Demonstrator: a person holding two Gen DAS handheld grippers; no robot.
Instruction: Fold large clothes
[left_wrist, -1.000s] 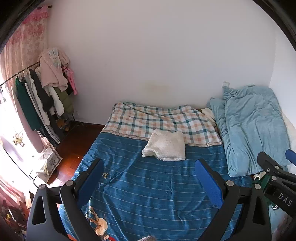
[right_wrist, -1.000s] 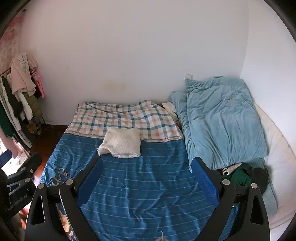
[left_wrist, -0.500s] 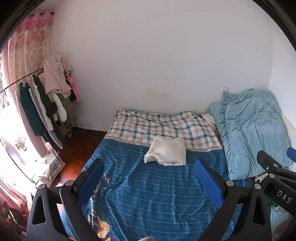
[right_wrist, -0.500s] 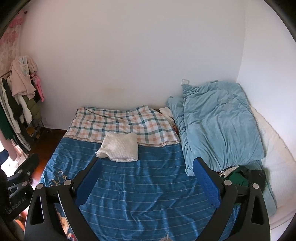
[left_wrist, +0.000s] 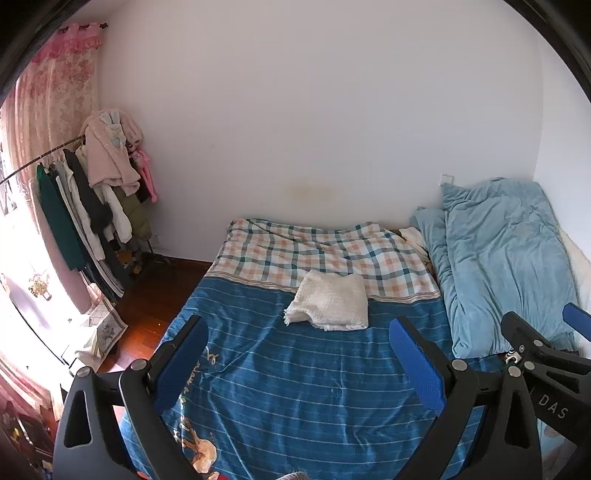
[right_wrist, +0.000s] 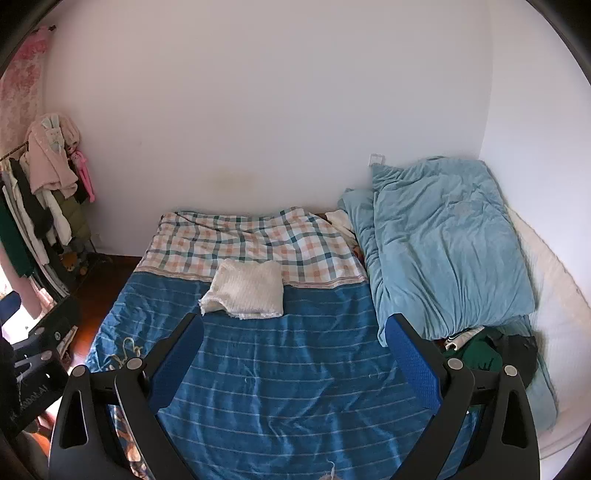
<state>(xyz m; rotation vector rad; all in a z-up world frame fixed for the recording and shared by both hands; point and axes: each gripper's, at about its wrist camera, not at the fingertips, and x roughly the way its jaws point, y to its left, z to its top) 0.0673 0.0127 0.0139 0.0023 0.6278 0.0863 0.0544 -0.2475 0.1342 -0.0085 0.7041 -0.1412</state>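
Note:
A folded white knitted garment (left_wrist: 330, 302) lies on the bed, at the line where the blue striped cover (left_wrist: 295, 384) meets the checked sheet; it also shows in the right wrist view (right_wrist: 245, 294). My left gripper (left_wrist: 297, 354) is open and empty, held well above the near part of the bed. My right gripper (right_wrist: 293, 350) is open and empty too, beside it on the right. A heap of dark green and black clothes (right_wrist: 491, 350) lies at the bed's right side, under the blue duvet's edge.
A light blue duvet (right_wrist: 439, 251) is piled along the right of the bed against the wall. A clothes rack (left_wrist: 88, 199) with hanging garments stands at the left by the pink curtain. Wooden floor (left_wrist: 147, 306) shows left of the bed.
Both grippers have drawn back and up from the bed, so the bed and the white garment look smaller and lower. Both stay open and empty.

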